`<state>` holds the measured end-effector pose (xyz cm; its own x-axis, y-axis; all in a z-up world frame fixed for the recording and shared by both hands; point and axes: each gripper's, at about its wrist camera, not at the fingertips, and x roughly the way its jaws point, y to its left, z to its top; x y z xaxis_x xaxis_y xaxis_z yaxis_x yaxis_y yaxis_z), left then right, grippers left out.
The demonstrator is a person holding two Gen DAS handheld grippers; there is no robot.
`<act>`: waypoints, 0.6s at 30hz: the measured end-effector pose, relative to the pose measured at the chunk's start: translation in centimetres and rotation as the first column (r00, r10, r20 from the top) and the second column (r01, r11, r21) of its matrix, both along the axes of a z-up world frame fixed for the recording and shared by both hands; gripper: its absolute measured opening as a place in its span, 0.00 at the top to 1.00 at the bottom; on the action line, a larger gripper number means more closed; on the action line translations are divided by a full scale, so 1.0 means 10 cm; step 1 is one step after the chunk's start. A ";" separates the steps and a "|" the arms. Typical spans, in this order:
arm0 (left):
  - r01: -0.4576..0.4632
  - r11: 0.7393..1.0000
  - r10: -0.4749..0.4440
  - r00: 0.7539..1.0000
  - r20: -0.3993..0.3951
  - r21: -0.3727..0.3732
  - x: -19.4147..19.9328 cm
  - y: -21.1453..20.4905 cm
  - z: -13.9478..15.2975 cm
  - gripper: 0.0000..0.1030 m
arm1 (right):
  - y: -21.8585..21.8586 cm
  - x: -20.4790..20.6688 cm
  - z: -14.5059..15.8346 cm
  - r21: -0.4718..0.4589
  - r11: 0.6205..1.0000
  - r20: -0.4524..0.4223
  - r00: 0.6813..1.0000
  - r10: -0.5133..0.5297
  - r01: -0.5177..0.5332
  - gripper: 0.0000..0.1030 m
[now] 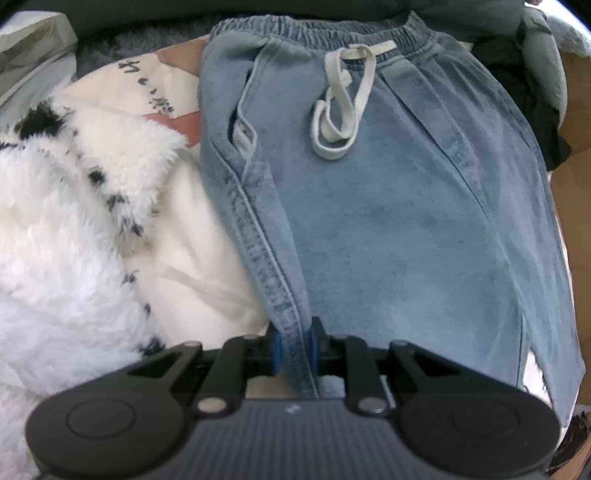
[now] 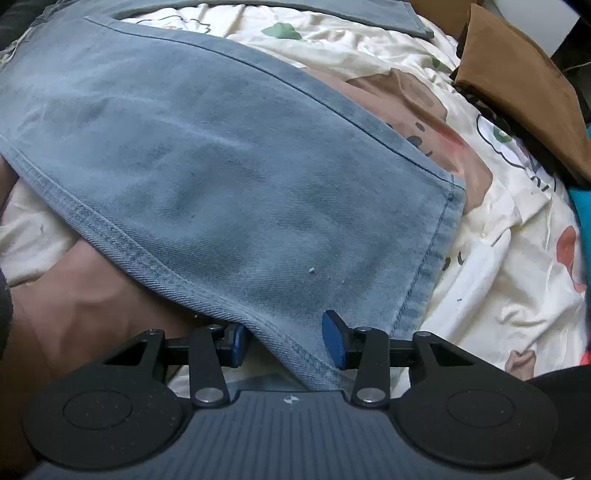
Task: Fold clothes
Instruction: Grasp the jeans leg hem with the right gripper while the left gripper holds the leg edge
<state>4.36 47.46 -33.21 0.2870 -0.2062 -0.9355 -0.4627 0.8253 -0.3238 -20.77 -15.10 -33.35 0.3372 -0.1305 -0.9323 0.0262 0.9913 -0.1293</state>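
A fluffy white black-spotted blanket (image 1: 66, 229) lies left of the light blue jeans (image 1: 388, 206) spread on the printed bedsheet (image 2: 509, 266); left gripper (image 1: 295, 349) clamped on their side seam, right gripper (image 2: 284, 341) parted around the leg's edge

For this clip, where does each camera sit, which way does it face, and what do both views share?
Left wrist: on the left tongs, looking steeply down along the jeans toward their waistband; tongs shut on the side seam; no body visible.
Right wrist: on the right tongs, looking down at the leg hem over the bedsheet; pads not pressing; a dark sleeve at left edge.
Shared: same jeans, same printed bedsheet.
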 end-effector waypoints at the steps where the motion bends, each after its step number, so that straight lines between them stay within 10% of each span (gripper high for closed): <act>1: -0.009 1.000 0.009 1.000 0.000 -0.005 0.00 0.01 -0.02 0.83 | 0.00 0.00 0.01 0.004 1.000 -0.003 1.000 0.008 -0.008 0.75; 6: -0.060 0.998 0.061 0.998 0.023 -0.023 -0.02 0.08 -0.06 0.80 | -0.09 0.03 0.07 0.036 0.999 -0.025 1.000 0.012 -0.011 0.90; 18: -0.119 0.991 0.125 0.986 0.110 -0.056 -0.18 0.17 0.01 0.85 | -0.30 0.06 0.30 0.129 0.984 -0.006 0.993 -0.121 0.120 0.94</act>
